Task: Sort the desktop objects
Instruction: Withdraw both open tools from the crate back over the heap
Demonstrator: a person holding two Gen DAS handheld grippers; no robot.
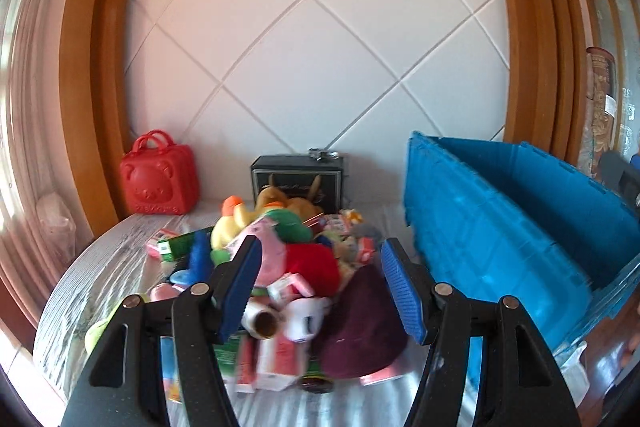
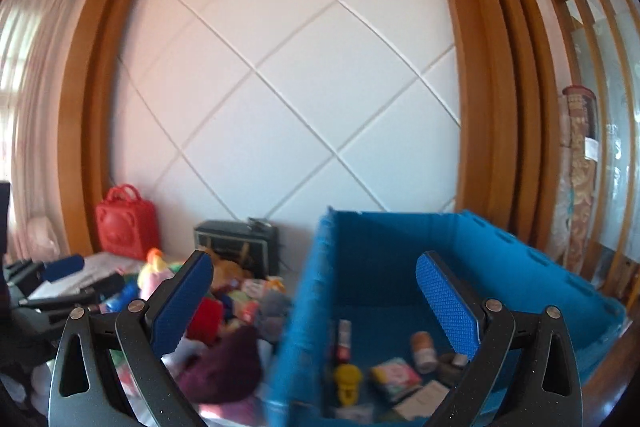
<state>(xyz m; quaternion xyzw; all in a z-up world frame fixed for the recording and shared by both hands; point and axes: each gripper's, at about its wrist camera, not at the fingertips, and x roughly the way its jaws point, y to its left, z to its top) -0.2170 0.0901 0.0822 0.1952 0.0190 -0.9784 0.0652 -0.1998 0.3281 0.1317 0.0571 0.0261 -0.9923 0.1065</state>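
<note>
Left gripper [image 1: 320, 291] and right gripper [image 2: 316, 307]: jaws wide, empty. Advise lowering left squarely over one pile [image 1: 280, 267] item beside blue crate [image 1: 500, 227].

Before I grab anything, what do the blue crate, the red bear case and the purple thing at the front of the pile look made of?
Blue crate: rigid moulded plastic, matte, with ribbed walls. Red bear case: hard glossy plastic, judging by its embossed face and moulded handles. Purple thing: likely soft plush or velvet; dull, rounded and slumped, though blurred.
</note>
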